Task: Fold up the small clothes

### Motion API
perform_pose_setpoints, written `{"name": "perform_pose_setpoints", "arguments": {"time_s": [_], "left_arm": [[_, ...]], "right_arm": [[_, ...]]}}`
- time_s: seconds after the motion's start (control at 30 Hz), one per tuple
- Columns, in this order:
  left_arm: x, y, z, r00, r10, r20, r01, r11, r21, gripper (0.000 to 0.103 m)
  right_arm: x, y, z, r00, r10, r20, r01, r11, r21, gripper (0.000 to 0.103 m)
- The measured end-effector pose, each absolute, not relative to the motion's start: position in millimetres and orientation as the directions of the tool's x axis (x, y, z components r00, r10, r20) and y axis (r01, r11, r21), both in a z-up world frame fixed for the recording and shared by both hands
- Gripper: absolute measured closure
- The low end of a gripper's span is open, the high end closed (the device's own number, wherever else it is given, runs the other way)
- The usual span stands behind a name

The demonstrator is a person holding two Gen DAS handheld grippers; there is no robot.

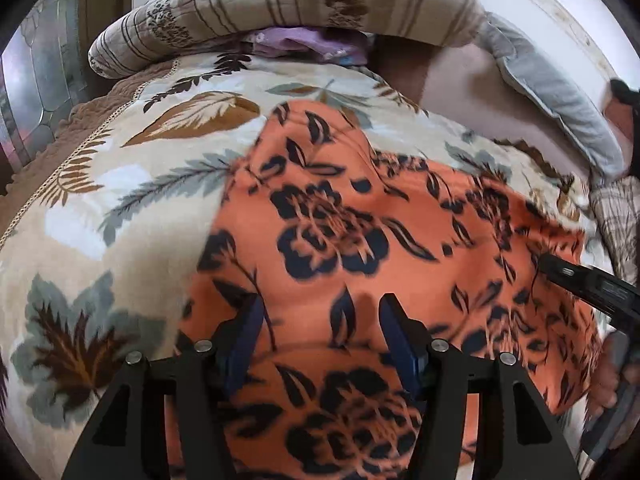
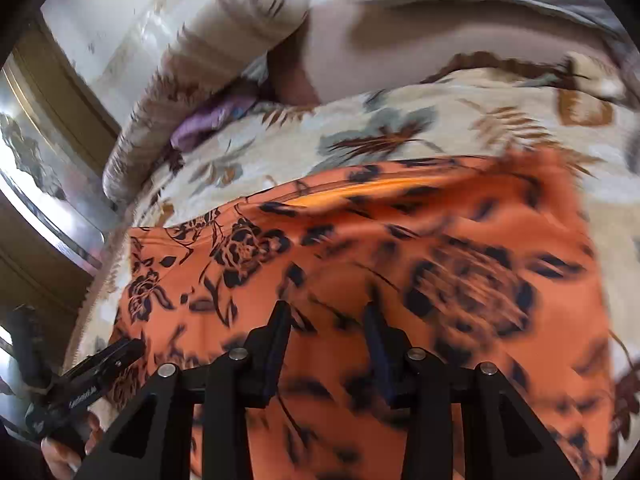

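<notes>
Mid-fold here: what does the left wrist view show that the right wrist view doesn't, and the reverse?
Only the left wrist view: the left gripper up close, jaws apart over the orange floral garment, nothing pinched, and a plaid cloth at the right edge.

Only the right wrist view: the right gripper up close, jaws apart over the garment, and a bright fold along its far edge.

Both: the garment on the leaf-print blanket, the rolled striped quilt, the purple cloth.

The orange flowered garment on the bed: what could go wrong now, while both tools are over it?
1. The left tool and right tool stand open above the orange garment, so a pinch may also catch the leaf-print blanket.
2. The cloth is rumpled; folding now could trap creases.
</notes>
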State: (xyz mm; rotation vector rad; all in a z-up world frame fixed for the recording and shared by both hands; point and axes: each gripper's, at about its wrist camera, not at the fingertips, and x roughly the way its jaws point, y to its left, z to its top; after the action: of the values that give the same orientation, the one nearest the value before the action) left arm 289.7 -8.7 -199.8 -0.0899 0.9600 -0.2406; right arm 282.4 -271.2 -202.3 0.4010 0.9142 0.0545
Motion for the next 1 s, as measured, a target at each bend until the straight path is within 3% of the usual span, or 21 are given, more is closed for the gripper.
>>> {"name": "perform_pose_setpoints", "arguments": {"time_s": [0.13, 0.2, 0.3, 0.37, 0.47, 0.6, 0.77, 1.0], "left_arm": [[316, -3, -200, 0.594, -0.158, -0.789, 0.116, 0.987, -0.110, 0.042], [325, 3, -205, 0.585, -0.139, -0.799, 0.090, 0.990, -0.107, 0.042], [338, 24, -219, 0.517, -0.212, -0.829, 0.032, 0.973, -0.229, 0.039], [339, 33, -216, 0.514, -0.230, -0.826, 0.006, 0.964, -0.265, 0.039], [330, 33, -201, 0.573, -0.156, -0.805, -0.002, 0.981, -0.191, 0.039], [323, 42, -194, 0.592, -0.134, -0.795, -0.027, 0.982, -0.186, 0.039], [332, 48, -213, 0.522, -0.091, -0.848, -0.052, 0.989, -0.138, 0.039], [338, 53, -214, 0.505, -0.078, -0.859, -0.082, 0.987, -0.138, 0.039]], "right_arm": [[352, -270, -224, 0.538, 0.120, -0.834, 0.220, 0.936, 0.277, 0.064], [369, -280, -223, 0.544, 0.115, -0.832, 0.266, 0.916, 0.300, 0.064], [373, -285, -205, 0.579, 0.098, -0.810, 0.305, 0.895, 0.326, 0.063], [362, -278, -187, 0.631, 0.129, -0.765, 0.258, 0.895, 0.363, 0.063], [352, -249, -175, 0.629, 0.258, -0.733, 0.145, 0.888, 0.437, 0.062], [349, -196, -183, 0.545, 0.372, -0.751, 0.040, 0.884, 0.467, 0.062], [376, -161, -221, 0.450, 0.304, -0.840, 0.070, 0.925, 0.373, 0.063], [407, -169, -208, 0.532, 0.282, -0.798, 0.119, 0.908, 0.401, 0.061]]}}
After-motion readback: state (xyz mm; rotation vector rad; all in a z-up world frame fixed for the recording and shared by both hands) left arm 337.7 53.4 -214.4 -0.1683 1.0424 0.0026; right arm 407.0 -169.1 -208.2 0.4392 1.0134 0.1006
